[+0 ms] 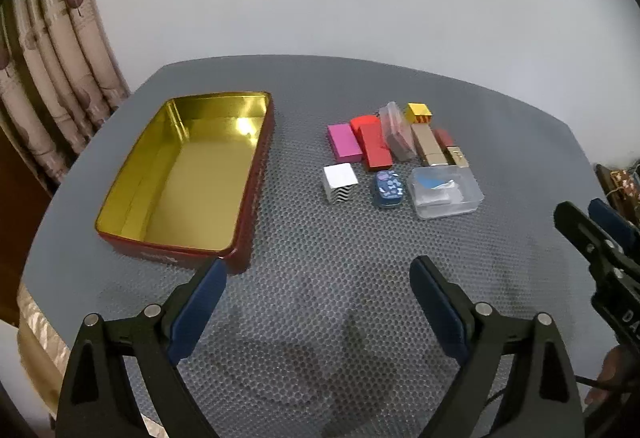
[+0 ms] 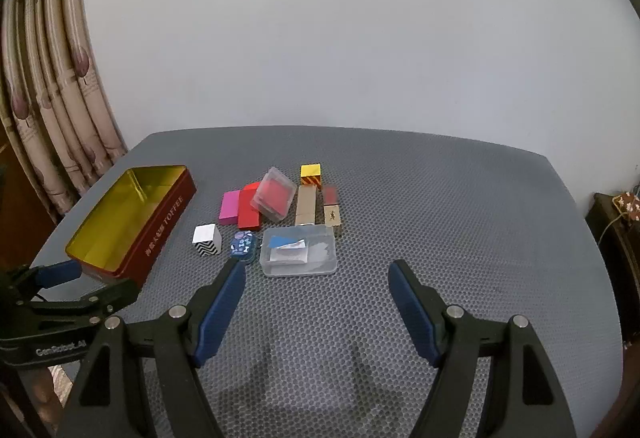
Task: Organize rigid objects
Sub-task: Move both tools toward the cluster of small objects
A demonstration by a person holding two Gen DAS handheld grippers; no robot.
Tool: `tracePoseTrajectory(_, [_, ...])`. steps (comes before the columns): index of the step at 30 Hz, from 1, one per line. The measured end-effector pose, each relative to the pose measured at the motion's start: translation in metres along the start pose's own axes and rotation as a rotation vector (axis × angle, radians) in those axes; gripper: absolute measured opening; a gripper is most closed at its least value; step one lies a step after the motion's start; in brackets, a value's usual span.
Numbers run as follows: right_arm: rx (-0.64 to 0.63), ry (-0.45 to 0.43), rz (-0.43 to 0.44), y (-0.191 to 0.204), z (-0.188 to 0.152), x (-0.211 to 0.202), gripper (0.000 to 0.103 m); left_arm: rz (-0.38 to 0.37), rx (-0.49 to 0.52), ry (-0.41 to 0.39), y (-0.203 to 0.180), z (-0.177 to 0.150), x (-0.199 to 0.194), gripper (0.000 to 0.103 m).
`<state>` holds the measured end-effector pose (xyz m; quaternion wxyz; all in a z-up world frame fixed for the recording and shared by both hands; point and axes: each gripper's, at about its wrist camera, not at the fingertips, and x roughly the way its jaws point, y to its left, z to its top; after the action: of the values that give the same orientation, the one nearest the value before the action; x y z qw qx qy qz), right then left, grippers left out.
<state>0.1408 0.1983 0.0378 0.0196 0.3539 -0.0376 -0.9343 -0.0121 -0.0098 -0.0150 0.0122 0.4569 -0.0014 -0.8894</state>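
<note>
Honestly, the main risk now is the crowding of the small objects, so take the tin (image 1: 256,174) as your landmark and read from it to the right. It lies open and looks empty, with gold inside and red walls. Just right of the tin, with a clear strip of mat (image 1: 320,278) between, stand the pink box (image 1: 343,142) and the red box (image 1: 374,146), touching side by side. In front of them are the white cube (image 1: 340,181) and the blue case (image 1: 388,189), a little apart. Further from the tin a clear case (image 1: 396,130) leans over something dark, then the tan box (image 1: 428,144) and the yellow cube (image 1: 419,112), and nearest you the clear box (image 1: 446,190).

If you close on the pink box from the side, I judge one finger may push the red box and shift the row. The leaning clear case could slip or tip when its neighbours move. The smooth clear box may slide out of the pads.

Your left gripper (image 1: 318,274) is wide and holds nothing; its left finger is at the near corner of the tin, apart from the objects. Your right gripper (image 2: 316,272) is also wide and empty. Its left fingertip (image 2: 236,270) is just beside the blue case, and the clear box lies just beyond the gap.
</note>
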Motion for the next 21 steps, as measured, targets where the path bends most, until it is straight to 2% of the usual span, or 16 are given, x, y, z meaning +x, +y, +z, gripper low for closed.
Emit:
tracePoseTrajectory(4, [0.006, 0.005, 0.007, -0.002, 0.002, 0.004, 0.076, 0.025, 0.009, 0.004, 0.0, -0.001, 0.003, 0.09])
tracePoseTrajectory(21, [0.026, 0.022, 0.028, -0.005, -0.002, 0.013, 0.076, 0.043, 0.012, 0.018, -0.002, 0.001, 0.011, 0.091])
